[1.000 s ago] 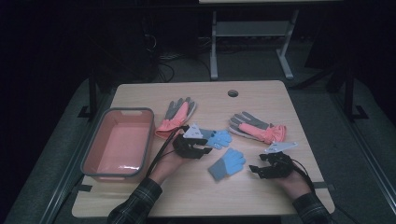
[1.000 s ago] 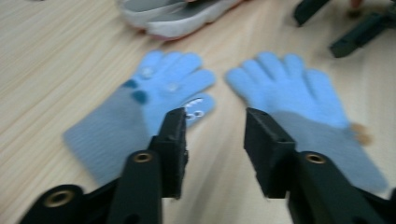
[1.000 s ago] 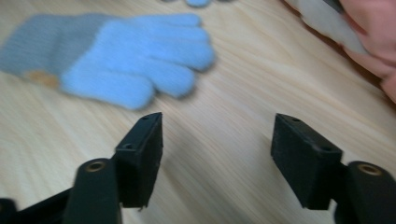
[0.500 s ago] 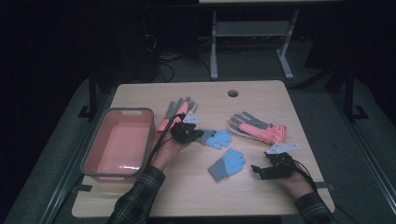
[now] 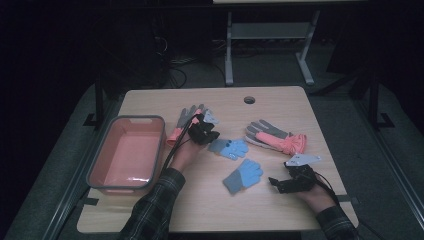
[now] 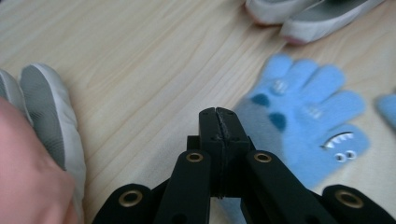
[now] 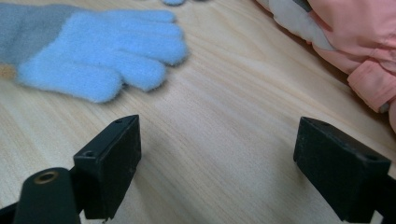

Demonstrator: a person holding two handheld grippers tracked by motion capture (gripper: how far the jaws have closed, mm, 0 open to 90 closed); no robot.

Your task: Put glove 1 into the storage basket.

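Two fuzzy blue gloves lie mid-table: one with a cartoon face [image 5: 229,147] [image 6: 303,126], the other [image 5: 242,175] [image 7: 102,51] nearer the front. Two grey gloves with pink cuffs lie farther back, one on the left [image 5: 187,120] [image 6: 51,121] and one on the right [image 5: 275,137] [image 7: 355,42]. My left gripper [image 5: 212,135] [image 6: 218,114] hovers shut with nothing in it, its tips at the wrist edge of the face glove. My right gripper [image 5: 274,183] [image 7: 217,154] rests open on bare wood, just right of the front blue glove.
A pink bin [image 5: 100,165] stands at the table's left edge. A cable hole [image 5: 249,99] sits near the far edge. Bare wood [image 5: 220,210] runs along the front. A metal stand [image 5: 270,45] is on the floor beyond the table.
My left gripper has moved away from me, from the table's middle toward the left grey-and-pink glove. The right gripper has stayed put.
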